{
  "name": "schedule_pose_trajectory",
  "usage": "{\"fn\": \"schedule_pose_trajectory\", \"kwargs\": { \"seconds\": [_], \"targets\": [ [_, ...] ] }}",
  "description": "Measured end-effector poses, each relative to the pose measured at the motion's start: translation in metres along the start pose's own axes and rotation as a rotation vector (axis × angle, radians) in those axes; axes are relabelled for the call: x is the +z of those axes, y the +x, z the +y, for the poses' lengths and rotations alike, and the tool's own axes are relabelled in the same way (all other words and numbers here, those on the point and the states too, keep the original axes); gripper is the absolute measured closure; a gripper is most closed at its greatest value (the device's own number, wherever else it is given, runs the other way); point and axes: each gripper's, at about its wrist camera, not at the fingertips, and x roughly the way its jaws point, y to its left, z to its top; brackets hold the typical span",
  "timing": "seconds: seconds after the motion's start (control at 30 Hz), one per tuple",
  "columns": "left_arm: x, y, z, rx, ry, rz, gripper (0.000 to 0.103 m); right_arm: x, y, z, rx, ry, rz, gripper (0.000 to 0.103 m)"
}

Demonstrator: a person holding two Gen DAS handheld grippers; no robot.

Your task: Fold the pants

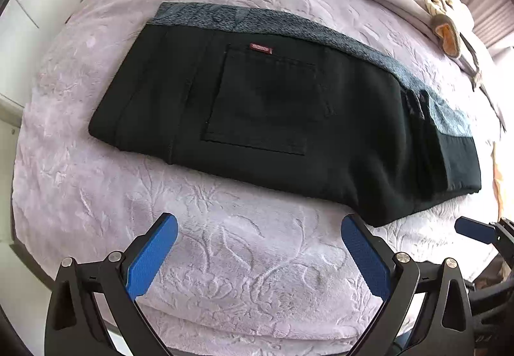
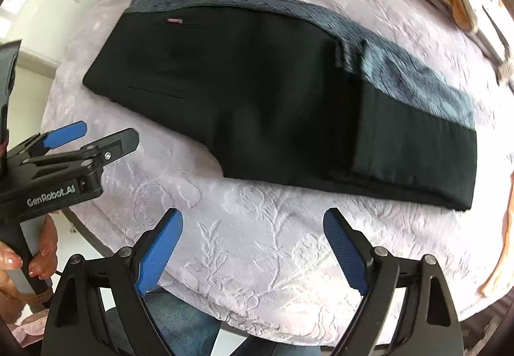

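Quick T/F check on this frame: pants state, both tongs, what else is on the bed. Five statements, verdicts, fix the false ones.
1. The black pants lie folded on the embossed lilac bedspread. True.
2. The left tongs are clamped on the pants. False: their jaws stand open over bare bedspread, touching no fabric.
3. The right tongs hold nothing. True: open, only bedspread between the blue pads.
4. The pants' grey fleece lining shows along the far edge. True.
5. The small red tag sits on the bedspread beside the pants. False: it is sewn at the top of the back pocket.
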Motion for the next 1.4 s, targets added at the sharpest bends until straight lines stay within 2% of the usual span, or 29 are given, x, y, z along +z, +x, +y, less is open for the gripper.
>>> {"fn": "schedule_pose_trajectory", "kwargs": {
  "seconds": [0.4,0.77,1.27,1.4],
  "targets": [
    [0.007,0.009,-0.007,0.021,-0.013,0.015,0.001,-0.006,0.002,-0.013,-0.007,0.061,0.02,0.012],
    [0.008,0.015,0.002,0.034,-0.035,0.023,0.001,-0.008,0.005,-0.018,-0.011,0.08,0.033,0.012],
    [0.024,0.019,0.034,0.032,-0.074,0.021,0.001,-0.01,0.008,-0.033,-0.009,0.134,0.039,0.012],
    [0.037,0.016,0.052,0.016,-0.111,-0.01,0.001,-0.01,0.008,-0.034,-0.003,0.137,0.03,0.012]
  ]
}}
